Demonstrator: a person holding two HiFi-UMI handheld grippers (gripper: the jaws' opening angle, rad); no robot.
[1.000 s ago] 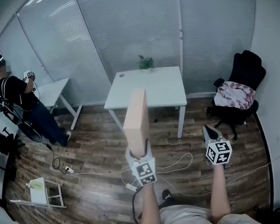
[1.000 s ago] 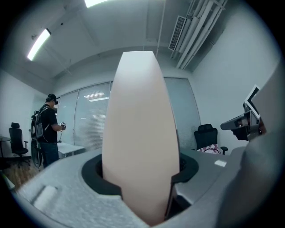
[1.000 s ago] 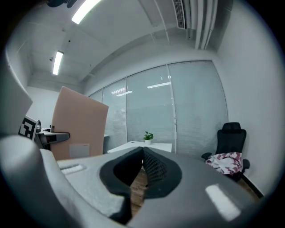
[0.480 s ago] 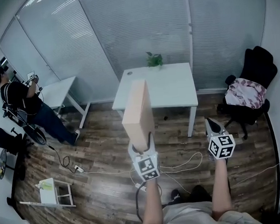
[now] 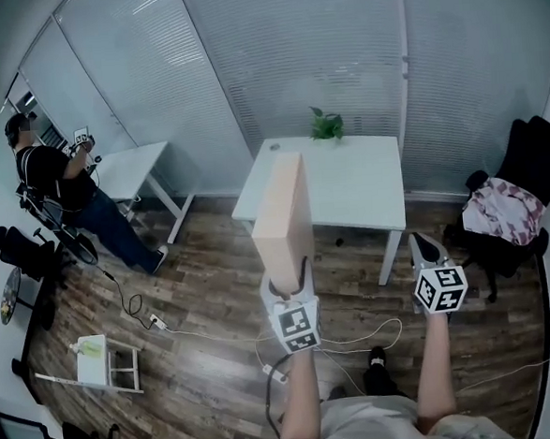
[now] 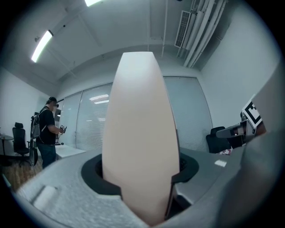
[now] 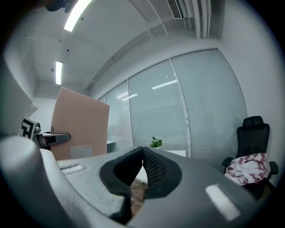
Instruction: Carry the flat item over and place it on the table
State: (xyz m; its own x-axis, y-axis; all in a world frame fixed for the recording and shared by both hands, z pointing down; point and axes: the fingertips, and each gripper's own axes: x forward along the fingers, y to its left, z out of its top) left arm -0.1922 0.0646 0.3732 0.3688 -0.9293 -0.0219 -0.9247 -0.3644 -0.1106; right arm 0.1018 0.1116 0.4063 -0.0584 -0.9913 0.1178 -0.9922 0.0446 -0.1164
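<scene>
A flat beige box (image 5: 284, 218) stands on edge, upright, with my left gripper (image 5: 289, 283) shut on its lower end. In the left gripper view the box (image 6: 140, 133) fills the middle, wedged between both jaws. My right gripper (image 5: 423, 250) hangs to the right of it with jaws shut and nothing in them; its own view shows the pads (image 7: 149, 167) meeting at the tips, and the box (image 7: 80, 129) off to the left. Ahead stands the white table (image 5: 348, 190), with the box held in front of its near left corner.
A small potted plant (image 5: 326, 126) stands at the table's far edge. A black chair with a pink cloth (image 5: 509, 212) is at the right. A person (image 5: 67, 196) stands at far left by a second white table (image 5: 130, 168). Cables (image 5: 358, 335) and a small white rack (image 5: 102, 367) lie on the wooden floor.
The white table, chair and person have shifted right and down in the head view and look nearer. The box stays held upright in my left gripper.
</scene>
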